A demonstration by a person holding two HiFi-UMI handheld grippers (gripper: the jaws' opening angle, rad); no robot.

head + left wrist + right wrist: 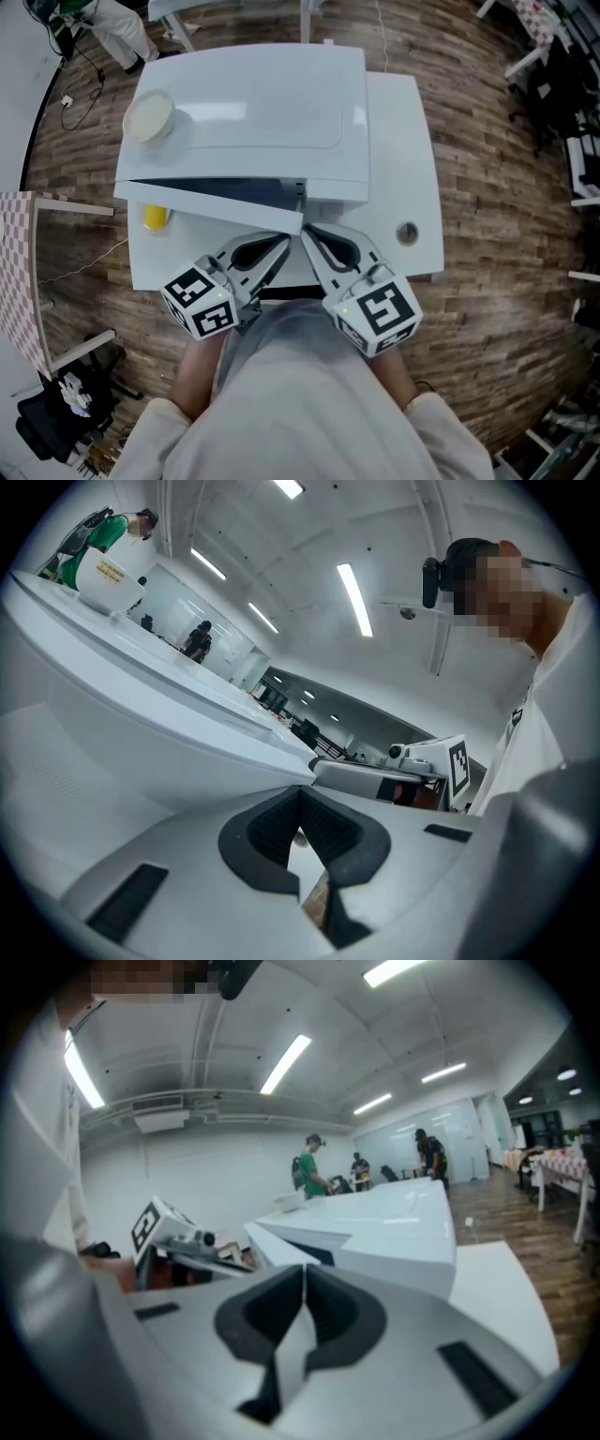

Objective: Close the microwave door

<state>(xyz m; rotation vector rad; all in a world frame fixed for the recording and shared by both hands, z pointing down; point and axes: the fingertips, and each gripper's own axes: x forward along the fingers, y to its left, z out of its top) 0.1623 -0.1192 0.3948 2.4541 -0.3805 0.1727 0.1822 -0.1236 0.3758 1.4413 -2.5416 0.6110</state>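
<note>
Looking down past wood-plank floor (487, 225) onto white table (412, 169), finding microwave (253, 112) with door (216, 204) hanging ajar at its front. Holding left gripper (282, 247) clenched, empty, near door's free edge, right gripper (306, 234) clenched, empty, beside it. Judging door light, rigid, hinged: pushing flat near free edge.

Glossy smooth white microwave (253, 112), matt white table (408, 150), grainy wood-plank floor (497, 234), pale tub (148, 116), possibly plastic
</note>
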